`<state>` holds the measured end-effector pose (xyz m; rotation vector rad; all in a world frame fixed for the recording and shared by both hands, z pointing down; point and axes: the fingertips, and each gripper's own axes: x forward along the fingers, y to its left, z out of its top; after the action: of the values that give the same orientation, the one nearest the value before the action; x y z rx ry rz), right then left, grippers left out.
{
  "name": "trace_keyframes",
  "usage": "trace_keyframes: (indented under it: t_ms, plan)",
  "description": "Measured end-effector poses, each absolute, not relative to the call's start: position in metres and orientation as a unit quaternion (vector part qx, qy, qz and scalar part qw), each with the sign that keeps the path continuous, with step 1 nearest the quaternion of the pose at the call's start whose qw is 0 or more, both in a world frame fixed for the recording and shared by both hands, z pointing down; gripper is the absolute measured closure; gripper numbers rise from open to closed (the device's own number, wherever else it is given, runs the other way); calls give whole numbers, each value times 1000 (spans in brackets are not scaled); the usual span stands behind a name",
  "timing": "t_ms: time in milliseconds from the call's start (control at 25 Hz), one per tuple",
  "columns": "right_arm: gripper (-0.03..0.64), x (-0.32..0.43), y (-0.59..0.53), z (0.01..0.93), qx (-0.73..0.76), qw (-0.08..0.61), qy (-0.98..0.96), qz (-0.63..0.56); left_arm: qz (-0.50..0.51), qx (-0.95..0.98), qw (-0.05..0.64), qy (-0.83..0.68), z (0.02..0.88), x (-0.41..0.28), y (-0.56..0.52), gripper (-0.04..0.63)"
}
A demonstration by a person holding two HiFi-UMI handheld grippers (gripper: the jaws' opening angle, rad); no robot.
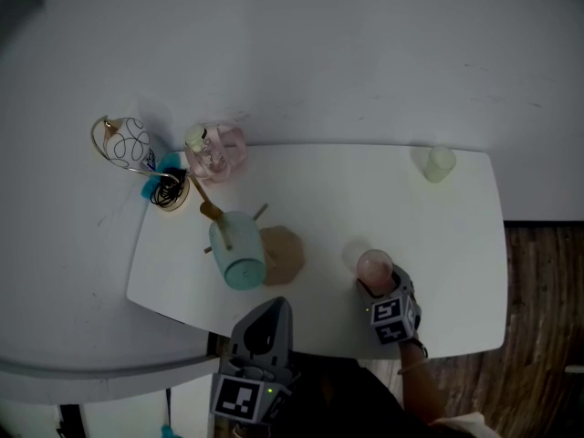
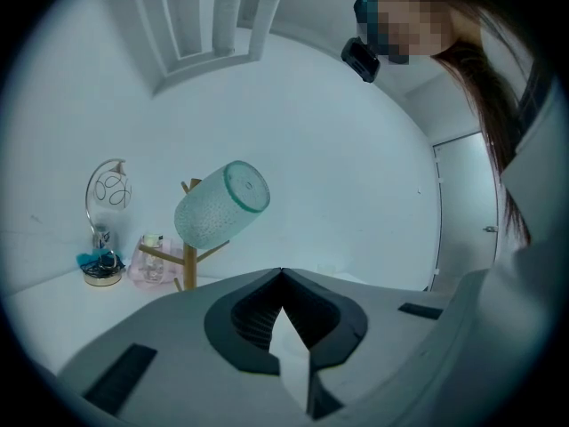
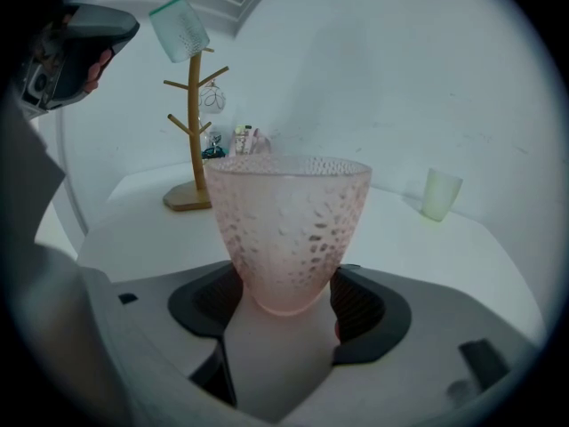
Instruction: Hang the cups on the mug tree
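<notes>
Clamping my right claw (image 3: 286,301) on the pink cup (image 3: 289,225), which stands upright on the tabletop (image 1: 456,245); my left claw (image 2: 282,274) is pressed together, empty. A teal cup (image 3: 180,27) hangs tilted atop the tree (image 3: 194,105).

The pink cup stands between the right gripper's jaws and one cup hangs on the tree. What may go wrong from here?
1. The right gripper holds the pink cup only at its narrow, tapered bottom; the wide top may tilt or slip out when lifted.
2. The teal cup already hangs tilted on the mug tree; a bump from the next cup could knock it off or topple the tree.
</notes>
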<state>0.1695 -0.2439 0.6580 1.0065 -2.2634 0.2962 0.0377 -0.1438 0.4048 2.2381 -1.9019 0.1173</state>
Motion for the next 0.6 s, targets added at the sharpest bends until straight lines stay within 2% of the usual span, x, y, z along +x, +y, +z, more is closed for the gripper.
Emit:
trace_keyframes:
  t_ms: [600]
  plan:
    - [307, 178, -252, 653, 421, 294, -849, 122, 23, 757, 85, -647, 405, 41, -151, 595]
